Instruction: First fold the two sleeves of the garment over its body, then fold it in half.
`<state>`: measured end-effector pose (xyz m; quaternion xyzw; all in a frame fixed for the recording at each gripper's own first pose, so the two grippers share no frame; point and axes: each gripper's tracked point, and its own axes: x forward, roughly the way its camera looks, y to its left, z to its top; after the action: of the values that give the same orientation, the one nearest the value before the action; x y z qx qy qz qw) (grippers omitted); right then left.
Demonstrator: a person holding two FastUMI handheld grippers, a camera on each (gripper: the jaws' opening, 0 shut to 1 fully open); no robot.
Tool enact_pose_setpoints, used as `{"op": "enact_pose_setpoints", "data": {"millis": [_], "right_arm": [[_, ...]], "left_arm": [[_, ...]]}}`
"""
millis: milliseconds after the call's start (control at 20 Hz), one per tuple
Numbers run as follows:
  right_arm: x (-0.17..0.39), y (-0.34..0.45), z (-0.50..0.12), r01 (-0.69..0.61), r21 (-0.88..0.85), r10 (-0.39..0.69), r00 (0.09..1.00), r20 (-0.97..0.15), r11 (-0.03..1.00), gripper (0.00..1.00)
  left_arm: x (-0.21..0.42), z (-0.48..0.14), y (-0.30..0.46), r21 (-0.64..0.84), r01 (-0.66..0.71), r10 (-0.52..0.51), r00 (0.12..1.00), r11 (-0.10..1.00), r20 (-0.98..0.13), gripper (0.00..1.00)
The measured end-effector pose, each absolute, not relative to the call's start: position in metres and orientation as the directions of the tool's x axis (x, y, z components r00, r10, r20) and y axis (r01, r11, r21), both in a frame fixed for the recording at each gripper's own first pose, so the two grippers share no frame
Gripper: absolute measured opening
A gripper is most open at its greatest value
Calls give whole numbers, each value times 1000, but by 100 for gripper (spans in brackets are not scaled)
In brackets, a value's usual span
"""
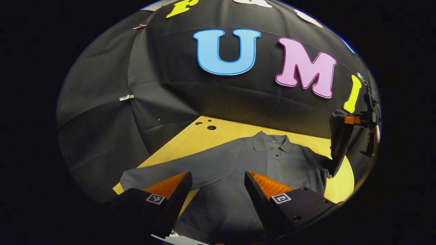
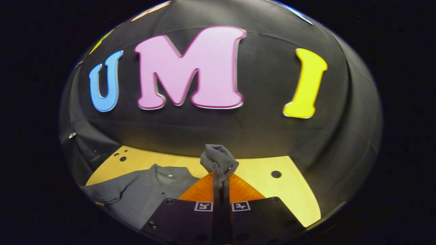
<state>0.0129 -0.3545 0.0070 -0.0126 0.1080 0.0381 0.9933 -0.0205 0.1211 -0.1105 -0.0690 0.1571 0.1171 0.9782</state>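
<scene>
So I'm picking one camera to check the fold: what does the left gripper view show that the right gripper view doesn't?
Left gripper view: the open left tongs above the shirt, its far sleeve flat on the table, and the lifted sleeve hanging from the right tongs.

Right gripper view: close up, the right tongs shut on the sleeve's cuff.

Both: shirt, collar, table.

1. I could read no text, brand or number on the shirt (image 1: 238, 170) or table (image 2: 259, 170).
2. My grippers' fingers carried small square coded markers (image 1: 281, 198), not readable as words.
</scene>
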Motion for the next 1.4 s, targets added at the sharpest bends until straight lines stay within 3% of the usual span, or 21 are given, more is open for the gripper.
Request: {"op": "enact_pose_setpoints", "data": {"millis": [350,400,450,650,800,1100,1250,1300,1350,1400], "right_arm": [[-22,-349,45,-305,-50,284,926,-250,951,5],[-30,-346,50,-344,-43,321,909,-265,938,0],[-35,-346,55,-371,-44,346,898,-273,928,5],[-60,-346,61,-478,-58,434,836,-336,876,5],[-74,-321,40,-532,-62,470,791,-393,844,5],[-76,-273,-31,-516,-38,431,750,-502,855,6],[-84,-257,-42,-522,19,455,725,-517,853,21],[-88,-256,-42,-529,21,461,718,-522,848,13],[-93,-253,-43,-541,19,470,711,-523,841,18],[-97,-252,-41,-552,14,478,709,-519,834,47]], "left_arm": [[-52,-132,174,-126,-367,302,881,922,-363,98],[-57,-136,180,-132,-382,312,875,915,-371,99],[-63,-139,188,-135,-397,324,868,908,-377,99],[-76,-157,212,-149,-459,370,836,876,-406,99],[-82,-164,230,-172,-504,401,816,846,-417,99],[-92,-170,262,-195,-579,464,778,792,-425,99],[-102,-179,278,-195,-616,499,754,763,-427,99],[-104,-181,284,-199,-627,507,746,753,-431,99],[-105,-184,289,-203,-638,515,739,743,-435,97],[-106,-187,295,-205,-648,522,731,734,-440,99]]}}
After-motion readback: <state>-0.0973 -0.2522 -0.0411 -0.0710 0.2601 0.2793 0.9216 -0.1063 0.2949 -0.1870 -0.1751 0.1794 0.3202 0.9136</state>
